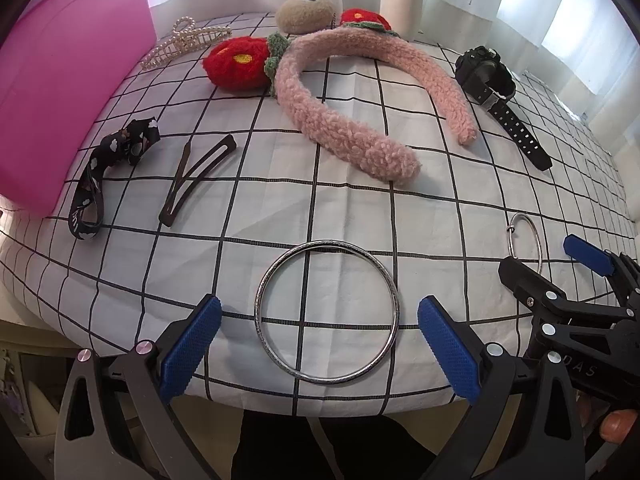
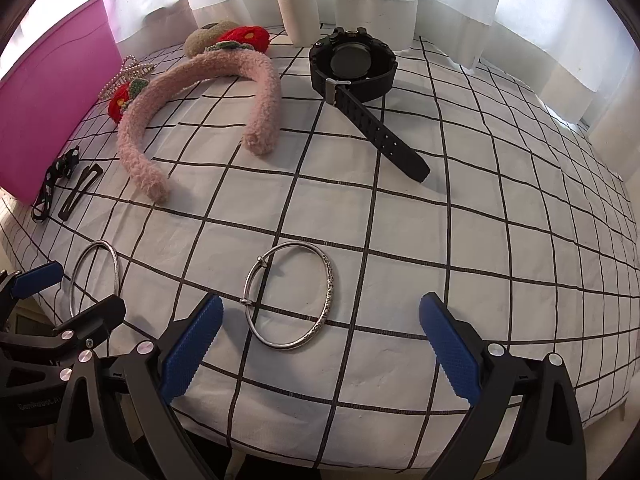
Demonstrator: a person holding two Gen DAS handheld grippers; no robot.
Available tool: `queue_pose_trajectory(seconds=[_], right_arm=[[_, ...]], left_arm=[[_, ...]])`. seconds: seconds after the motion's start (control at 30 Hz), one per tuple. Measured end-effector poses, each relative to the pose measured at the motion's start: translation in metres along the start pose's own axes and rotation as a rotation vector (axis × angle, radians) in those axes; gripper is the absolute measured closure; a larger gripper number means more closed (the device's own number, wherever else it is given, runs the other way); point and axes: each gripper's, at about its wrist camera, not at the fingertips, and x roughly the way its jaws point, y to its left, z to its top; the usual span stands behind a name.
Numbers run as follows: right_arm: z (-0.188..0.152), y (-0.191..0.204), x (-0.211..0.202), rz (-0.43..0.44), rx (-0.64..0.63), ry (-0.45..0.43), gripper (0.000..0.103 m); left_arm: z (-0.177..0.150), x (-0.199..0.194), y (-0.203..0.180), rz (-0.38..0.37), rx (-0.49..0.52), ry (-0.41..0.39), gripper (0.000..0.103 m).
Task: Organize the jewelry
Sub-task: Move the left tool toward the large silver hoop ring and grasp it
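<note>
Your left hand-held gripper (image 1: 318, 344) and right hand-held gripper (image 2: 320, 344) both gape, each bracketing a thin silver bangle (image 1: 326, 312) (image 2: 292, 295) flat on the checked tabletop (image 2: 480, 240). Closing may skid the rings; beyond, the pink plastic bin (image 1: 60, 92) waits.

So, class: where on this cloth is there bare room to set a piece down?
Bare cloth lies right of the watch strap and between headband and bangles. Crowded: the far left by the pink box.

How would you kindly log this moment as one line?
left claw: open, over plain silver bangle | right claw: open, over clasped silver bangle | nothing held | pink bin: far left
</note>
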Motion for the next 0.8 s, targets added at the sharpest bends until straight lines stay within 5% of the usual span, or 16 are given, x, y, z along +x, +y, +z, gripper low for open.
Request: queue_pose_trajectory(seconds=[0.33,0.57,0.73,0.8], right_arm=[[-0.006,-0.003,0.003,-0.006,-0.038,-0.077,0.009],[-0.004,0.0,0.004,-0.006,-0.04,-0.068,0.009],[-0.003,0.002,0.004,0.014,-0.055,-0.056,0.01],[-0.003,0.005,0.002,0.027,-0.075,-0.06,0.021]], left_arm=[[-0.018,0.0,-0.003,0.04,0.008,-0.167,0.005],[-0.019,-0.002,-0.004,0.048,0.006,-0.15,0.006],[-0.022,-0.008,-0.014,0.017,0.07,-0.173,0.033],[-0.022,-0.008,-0.017,0.016,0.082,-0.173,0.032]])
